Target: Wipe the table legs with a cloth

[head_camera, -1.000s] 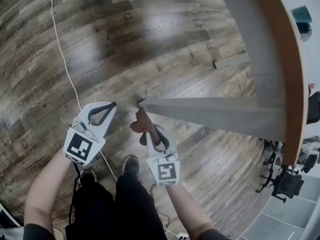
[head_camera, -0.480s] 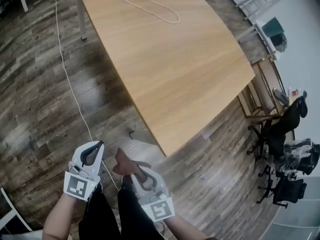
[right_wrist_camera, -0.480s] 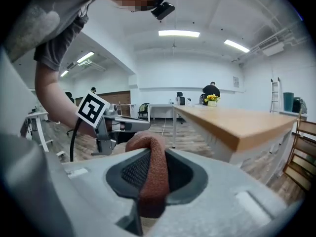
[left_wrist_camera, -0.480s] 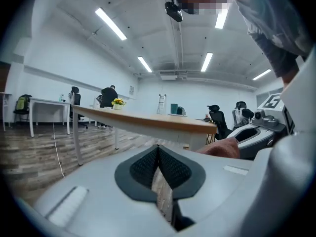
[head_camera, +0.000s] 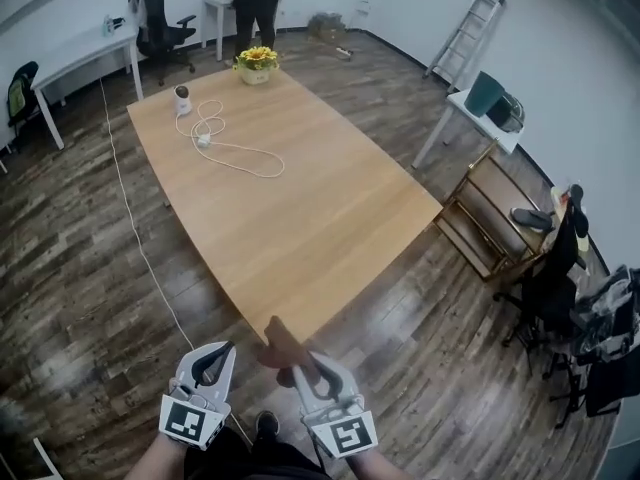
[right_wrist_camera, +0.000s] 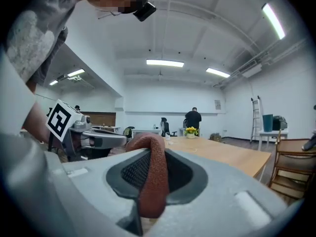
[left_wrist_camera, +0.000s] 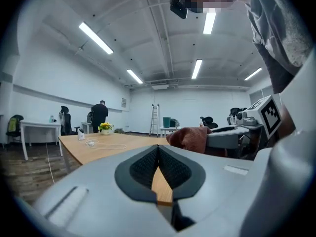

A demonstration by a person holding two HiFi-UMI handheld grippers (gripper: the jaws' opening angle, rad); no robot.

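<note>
right gripper [head_camera: 300,361] clamped on the brown cloth [head_camera: 278,344]; the cloth runs up between the jaws and sticks out past the tips, at the near corner of the worktop [head_camera: 300,208]. left gripper [head_camera: 218,360] has its jaws together with nothing in them, just beside the right one. flowers [head_camera: 257,60] and white cable [head_camera: 235,146] sit at the worktop's far end.

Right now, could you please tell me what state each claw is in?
Left claw: closed, holding nothing.
Right claw: closed on the reddish-brown cloth.
</note>
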